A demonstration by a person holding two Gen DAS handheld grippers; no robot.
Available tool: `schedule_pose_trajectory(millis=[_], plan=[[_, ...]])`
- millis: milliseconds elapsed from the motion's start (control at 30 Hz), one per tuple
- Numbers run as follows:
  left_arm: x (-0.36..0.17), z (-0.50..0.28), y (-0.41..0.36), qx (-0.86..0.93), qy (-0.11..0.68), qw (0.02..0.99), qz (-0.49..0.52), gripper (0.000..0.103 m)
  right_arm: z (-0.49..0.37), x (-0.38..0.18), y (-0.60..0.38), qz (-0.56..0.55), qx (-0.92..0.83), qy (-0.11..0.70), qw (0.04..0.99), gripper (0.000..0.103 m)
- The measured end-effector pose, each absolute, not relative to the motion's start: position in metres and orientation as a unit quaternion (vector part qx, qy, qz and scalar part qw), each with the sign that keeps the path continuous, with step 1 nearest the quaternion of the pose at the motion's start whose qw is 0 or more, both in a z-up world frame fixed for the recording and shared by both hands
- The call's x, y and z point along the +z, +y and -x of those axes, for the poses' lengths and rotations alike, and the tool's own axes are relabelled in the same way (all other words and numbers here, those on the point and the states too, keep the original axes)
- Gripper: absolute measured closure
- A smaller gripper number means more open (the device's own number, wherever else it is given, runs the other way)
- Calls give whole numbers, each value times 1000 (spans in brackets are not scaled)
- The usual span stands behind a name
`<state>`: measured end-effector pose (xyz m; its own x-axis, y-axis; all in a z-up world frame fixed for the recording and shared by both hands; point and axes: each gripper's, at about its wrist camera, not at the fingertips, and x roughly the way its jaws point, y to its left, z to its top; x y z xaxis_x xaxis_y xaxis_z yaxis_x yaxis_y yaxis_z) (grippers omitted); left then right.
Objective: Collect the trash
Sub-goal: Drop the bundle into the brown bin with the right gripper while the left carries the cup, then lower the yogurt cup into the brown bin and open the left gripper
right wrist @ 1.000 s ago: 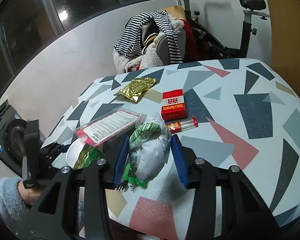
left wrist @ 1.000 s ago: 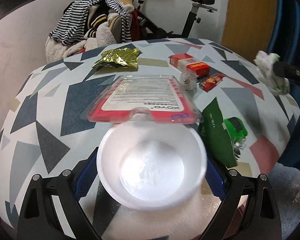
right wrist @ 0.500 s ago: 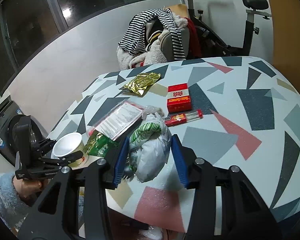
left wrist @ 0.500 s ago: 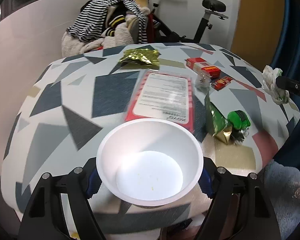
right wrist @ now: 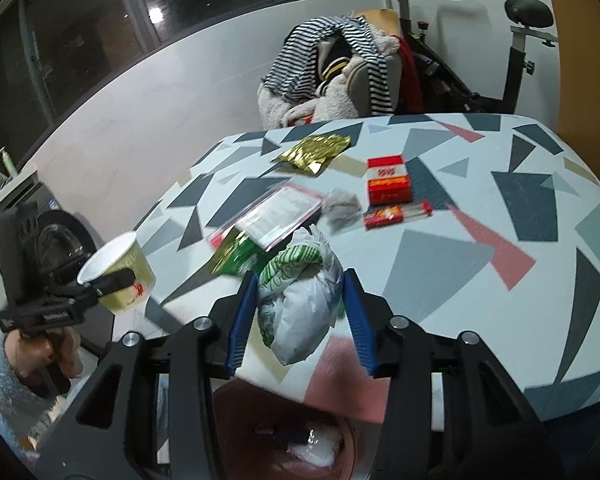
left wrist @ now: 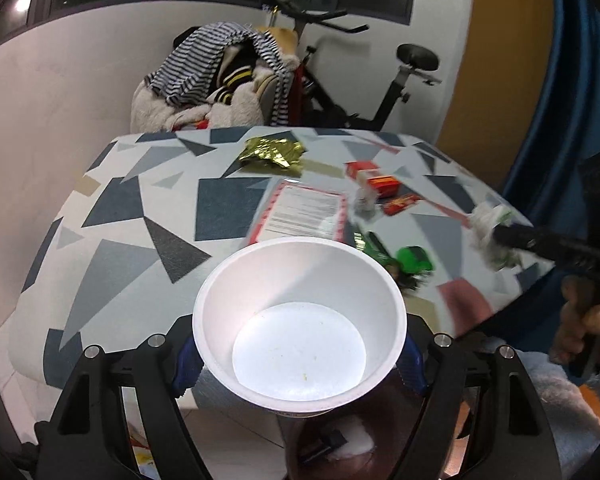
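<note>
My left gripper [left wrist: 298, 360] is shut on a white paper cup [left wrist: 300, 320], its blue pads pressed on both sides. The cup is empty and hangs past the near edge of the patterned table [left wrist: 120, 240]. In the right wrist view the cup [right wrist: 118, 272] shows a yellow outside at far left. My right gripper [right wrist: 300, 316] is shut on a crumpled white plastic bag with green print [right wrist: 300, 292], over the table's near edge. The same bag [left wrist: 492, 232] appears at the right of the left wrist view. Below both grippers stands a brown bin [right wrist: 240, 400].
On the table lie a gold foil wrapper [right wrist: 312, 152], a red box [right wrist: 388, 184], a small red pack [right wrist: 396, 214], a red-edged blister card [right wrist: 276, 216], crumpled clear plastic [right wrist: 342, 208] and a green wrapper [right wrist: 236, 256]. A clothes-heaped chair [right wrist: 340, 76] and an exercise bike stand behind.
My left gripper closed on the cup, lifted it off the table and drew it back past the near edge. The right gripper drew back with the bag.
</note>
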<state>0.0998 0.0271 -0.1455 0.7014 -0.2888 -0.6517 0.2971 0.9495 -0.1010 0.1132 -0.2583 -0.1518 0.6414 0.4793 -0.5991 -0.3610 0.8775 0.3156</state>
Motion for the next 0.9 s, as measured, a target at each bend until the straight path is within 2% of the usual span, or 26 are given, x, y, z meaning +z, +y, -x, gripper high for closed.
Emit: schedule_pose_trajectory(millis=[300, 633, 767, 867, 900], plan=[[-154, -55, 14, -182, 358, 916, 2, 28, -76, -183, -232, -59, 273, 400, 873, 58], [-161, -42, 13, -186, 364, 913, 7, 28, -65, -208, -208, -45, 286, 440, 850, 57], [-160, -40, 13, -187, 363, 913, 6, 28, -65, -209, -205, -49, 292, 444, 845, 54], [-158, -41, 14, -188, 363, 912, 6, 28, -69, -208, -206, -49, 290, 444, 846, 41], [-159, -41, 14, -188, 363, 913, 6, 27, -69, -206, -207, -46, 286, 442, 849, 39]])
